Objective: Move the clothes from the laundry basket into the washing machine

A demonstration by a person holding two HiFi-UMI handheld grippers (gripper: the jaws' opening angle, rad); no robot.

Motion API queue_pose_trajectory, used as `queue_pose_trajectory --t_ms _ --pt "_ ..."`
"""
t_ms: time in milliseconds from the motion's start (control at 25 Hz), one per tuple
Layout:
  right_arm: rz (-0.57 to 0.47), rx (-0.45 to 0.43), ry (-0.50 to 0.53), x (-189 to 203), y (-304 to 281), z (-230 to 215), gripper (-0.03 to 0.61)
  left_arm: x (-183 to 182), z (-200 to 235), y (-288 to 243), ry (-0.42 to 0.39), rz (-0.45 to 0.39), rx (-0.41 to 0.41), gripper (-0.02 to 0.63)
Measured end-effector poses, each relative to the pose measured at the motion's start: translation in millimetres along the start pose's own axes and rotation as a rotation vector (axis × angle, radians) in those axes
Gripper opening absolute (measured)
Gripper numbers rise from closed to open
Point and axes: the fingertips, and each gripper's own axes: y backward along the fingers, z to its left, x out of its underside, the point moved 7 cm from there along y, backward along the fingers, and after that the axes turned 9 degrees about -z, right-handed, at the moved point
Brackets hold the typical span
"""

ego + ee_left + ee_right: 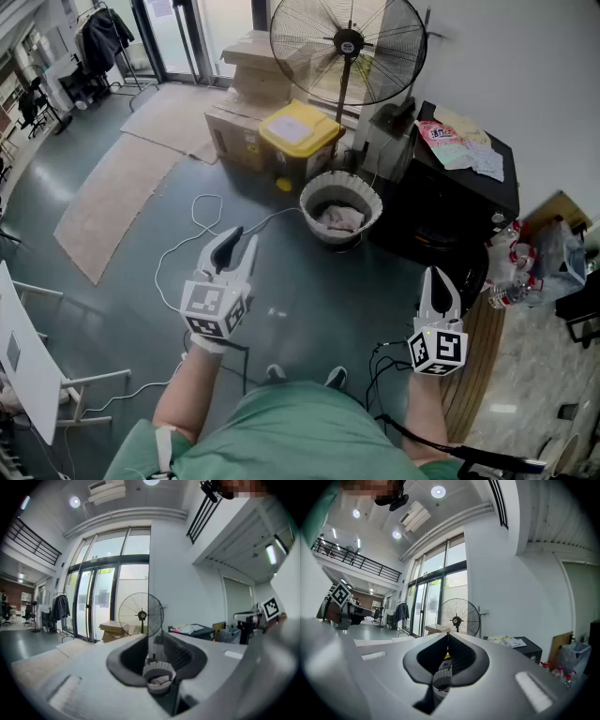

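Nearest, both grippers held level over grey floor, short of the laundry basket (pixel 307 202). Left gripper (pixel 238 240), on the basket's near left: jaws parted a crack, nothing between them, the basket showing through the gap in its own view. Right gripper (pixel 439 278), on the basket's near right: jaws clenched tip to tip, empty. Clothes (pixel 339 219), pale and crumpled, lie inside the basket. Black cabinet (pixel 450 202) just right of the basket. Yellow-lidded bin (pixel 298 131) just behind it, standing fan (pixel 347 42) beyond that.
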Motion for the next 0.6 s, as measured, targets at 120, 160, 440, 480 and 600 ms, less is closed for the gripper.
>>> queue_pose_trajectory --t_ms 120,160,440,480,600 --pt "0.004 0.002 0.005 1 -2 5 0.003 0 6 1 0.0 0.0 0.002 0.103" --pt "0.005 0.004 0.007 1 -3 8 0.003 0 8 1 0.001 -0.001 0.005 0.103" --pt "-0.007 0.026 -0.013 -4 2 32 0.003 -2 26 12 0.007 -0.018 0.024 0.103" --pt "-0.008 0.035 -0.012 -4 4 34 0.003 -1 28 13 0.008 -0.022 0.03 0.103" --pt "0.0 0.055 -0.007 -6 7 37 0.021 3 33 12 0.01 -0.034 0.038 0.116"
